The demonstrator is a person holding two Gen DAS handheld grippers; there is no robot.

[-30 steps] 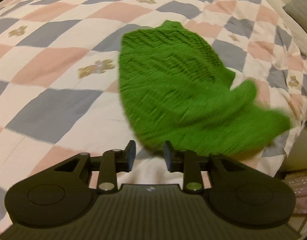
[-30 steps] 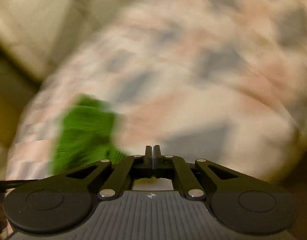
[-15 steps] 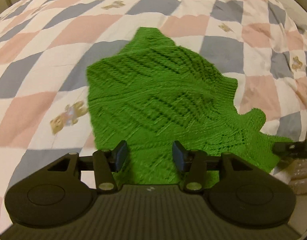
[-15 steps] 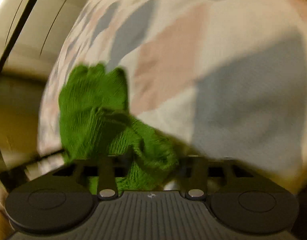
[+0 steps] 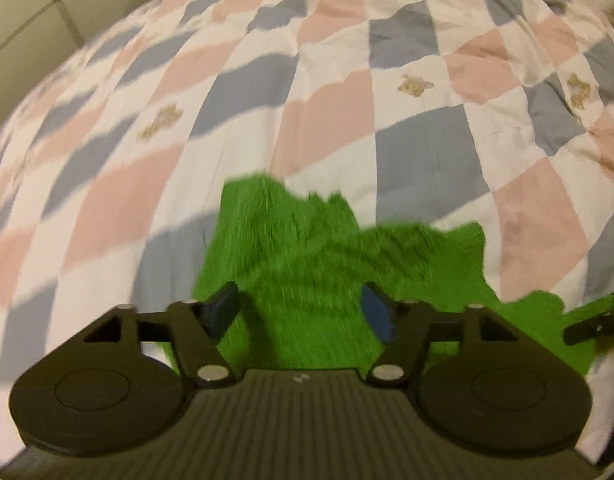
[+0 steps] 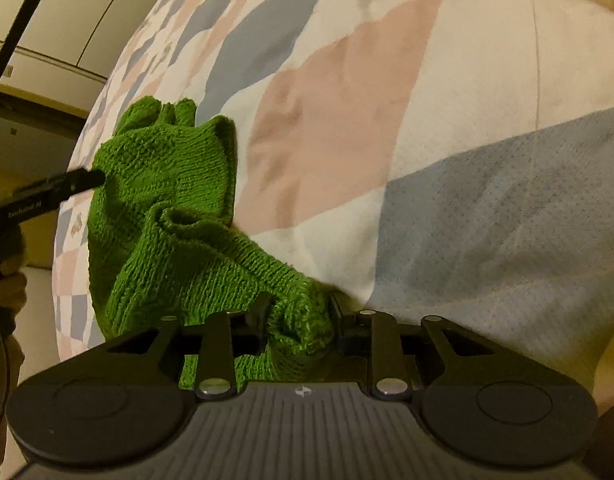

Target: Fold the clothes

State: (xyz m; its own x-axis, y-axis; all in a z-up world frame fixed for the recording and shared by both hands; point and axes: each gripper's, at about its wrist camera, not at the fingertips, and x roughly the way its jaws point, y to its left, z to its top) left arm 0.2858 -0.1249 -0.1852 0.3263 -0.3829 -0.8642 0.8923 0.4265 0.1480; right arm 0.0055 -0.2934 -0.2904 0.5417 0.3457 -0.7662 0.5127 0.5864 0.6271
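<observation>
A green knit garment [image 5: 327, 248] lies crumpled near the edge of a bed with a checked quilt [image 5: 327, 120]. My left gripper [image 5: 299, 312] is open wide just over the garment's near edge, its blue-padded fingers [image 5: 377, 316] on either side of the fabric. In the right wrist view the same garment [image 6: 167, 184] trails off to the left. A thick bunch of it fills the gap of my right gripper [image 6: 299, 312], whose jaws press it from both sides. The right gripper's tip [image 5: 591, 320] shows at the garment's right end. The left gripper [image 6: 67, 186] touches its far side.
The pink, grey and white quilt [image 6: 427, 120] spreads far beyond the garment. The bed's edge drops off at the left of the right wrist view, where a hand [image 6: 7, 280] holds the left tool. Pale wall panels [image 6: 87, 12] stand behind.
The left gripper has opened wider and come low onto the garment's near edge. The right gripper, shut and empty a second ago, now has a bunch of green knit between its fingers.
</observation>
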